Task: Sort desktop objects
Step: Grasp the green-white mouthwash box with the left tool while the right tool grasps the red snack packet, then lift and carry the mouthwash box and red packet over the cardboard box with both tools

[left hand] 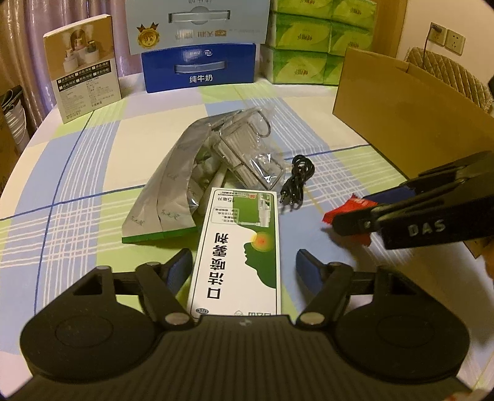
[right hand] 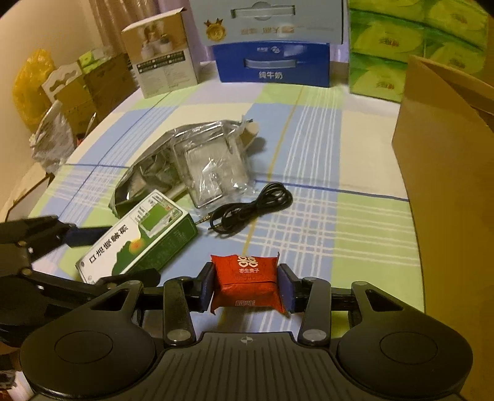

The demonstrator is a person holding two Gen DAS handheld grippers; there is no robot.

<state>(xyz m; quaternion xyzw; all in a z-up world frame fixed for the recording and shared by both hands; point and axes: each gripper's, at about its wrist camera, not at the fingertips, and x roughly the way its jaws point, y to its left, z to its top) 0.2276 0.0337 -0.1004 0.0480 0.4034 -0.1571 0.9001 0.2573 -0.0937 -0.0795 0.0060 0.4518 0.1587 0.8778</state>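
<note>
Right gripper (right hand: pixel 247 285) clamps red packet (right hand: pixel 247 282); left gripper (left hand: pixel 242 268), jaws apart, straddles untouched green-white box (left hand: pixel 240 246) marked "15"; blue carton (right hand: pixel 271 66) reads "纯牛奶".

- A table (left hand: pixel 77 148) with a checked cloth in blue, green and cream is standing under warm, dim light.
- Behind the table, a purple curtain (left hand: pixel 37 27) is hanging.
- Right of the table, wall sockets (left hand: pixel 447 38) are sitting on a pale wall.
</note>
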